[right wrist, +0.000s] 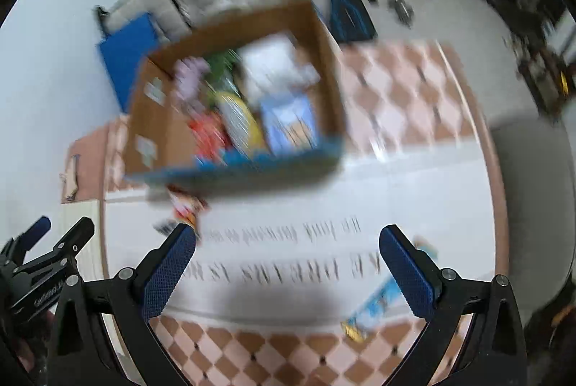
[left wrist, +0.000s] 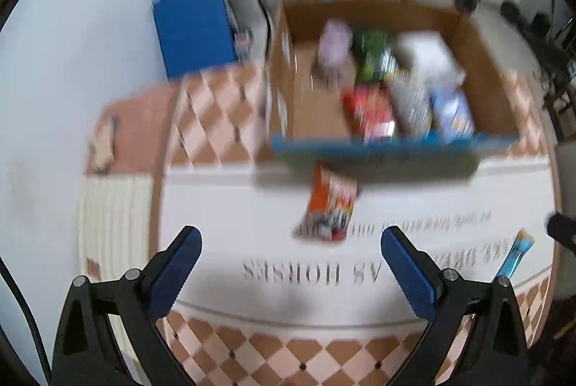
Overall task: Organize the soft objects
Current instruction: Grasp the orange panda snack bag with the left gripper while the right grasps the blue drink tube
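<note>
White floor surrounds a round table [left wrist: 360, 296] dressed in a cloth with a peach-and-brown checked border and a white band. Printed on that band, upside down from the grippers' side, is lettering of which only "AS HORSES" reads clearly; the smaller line above it is too blurred.

At 12 o'clock on the table sits an open cardboard box [left wrist: 316, 105] with a blue front edge, already holding several soft packets stood side by side, seemingly the collecting place; their labels are unreadable.

Just before the box, at 12 o'clock from the left gripper [left wrist: 289, 269], lies an orange packet [left wrist: 329, 206], likely the next pick. A blue packet [right wrist: 374, 307] lies at 3 o'clock by the table's edge, beside the right gripper [right wrist: 288, 265].

Both grippers are spread wide, holding nothing.
</note>
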Motion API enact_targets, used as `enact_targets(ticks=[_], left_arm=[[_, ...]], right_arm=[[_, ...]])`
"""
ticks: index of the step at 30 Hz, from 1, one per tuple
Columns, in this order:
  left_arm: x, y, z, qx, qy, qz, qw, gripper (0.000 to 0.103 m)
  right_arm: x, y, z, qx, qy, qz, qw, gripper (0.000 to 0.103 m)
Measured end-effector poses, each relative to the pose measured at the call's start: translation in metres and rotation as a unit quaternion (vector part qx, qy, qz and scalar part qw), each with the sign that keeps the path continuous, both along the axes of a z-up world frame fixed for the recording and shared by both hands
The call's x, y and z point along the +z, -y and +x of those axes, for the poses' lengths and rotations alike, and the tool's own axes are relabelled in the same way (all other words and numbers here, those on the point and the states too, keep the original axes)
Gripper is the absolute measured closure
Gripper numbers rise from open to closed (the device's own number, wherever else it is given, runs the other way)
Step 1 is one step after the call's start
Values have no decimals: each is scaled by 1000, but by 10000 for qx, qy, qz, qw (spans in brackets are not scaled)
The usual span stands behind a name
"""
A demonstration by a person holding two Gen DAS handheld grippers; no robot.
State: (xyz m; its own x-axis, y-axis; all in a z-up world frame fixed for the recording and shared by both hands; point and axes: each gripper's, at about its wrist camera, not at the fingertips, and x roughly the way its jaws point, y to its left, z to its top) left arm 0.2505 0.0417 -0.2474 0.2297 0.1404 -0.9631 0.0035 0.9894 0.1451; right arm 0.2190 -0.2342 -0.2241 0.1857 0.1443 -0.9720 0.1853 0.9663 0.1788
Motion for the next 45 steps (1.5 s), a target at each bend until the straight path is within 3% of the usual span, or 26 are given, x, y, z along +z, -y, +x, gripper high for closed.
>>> enact_targets(ticks=[4, 10, 19, 20, 22, 27, 29, 31, 33, 34, 35, 36, 45], left_arm=[[-50, -1, 16, 48, -453, -177, 9988, 1], [-104, 32, 44, -488, -838, 188, 9951, 1], [-158, 64, 58, -1084, -1293, 693, 9832, 2], [-161, 66, 58, -1108, -1326, 686, 9826, 5], [-164, 66, 57, -1114, -1343, 640, 9826, 34], [-164, 59, 52, -879, -1363, 504, 9855, 57], [-161, 50, 50, -692, -1411, 286, 9872, 60], [-159, 41, 47, -512, -1481, 72, 9876, 62], [-158, 30, 39, -277, -1602, -240, 9864, 64], [-157, 24, 33, -156, -1664, -406, 9851, 65], [-157, 20, 27, -64, -1710, -519, 9839, 66], [-157, 15, 20, 44, -1761, -635, 9823, 68], [-157, -5, -21, 519, -1881, -991, 9757, 75]], right_arm=[[-57, 33, -36, -599, -742, 158, 9953, 0], [-128, 79, -79, -1385, -1424, 8, 9801, 0], [-185, 113, -108, -2066, -1889, 264, 9597, 0], [-188, 113, -109, -2084, -1924, 287, 9585, 0], [-195, 112, -111, -2085, -1972, 337, 9573, 2], [-210, 102, -109, -1918, -2065, 422, 9585, 21], [-211, 96, -105, -1840, -2013, 331, 9615, 24], [-208, 90, -98, -1701, -1929, 153, 9662, 35], [-204, 81, -91, -1555, -1860, -56, 9701, 55], [-203, 79, -89, -1476, -1839, -147, 9717, 60], [-202, 76, -86, -1388, -1823, -223, 9731, 74], [-202, 73, -84, -1327, -1787, -227, 9746, 78], [-199, 25, -84, -431, -1600, -165, 9860, 87]])
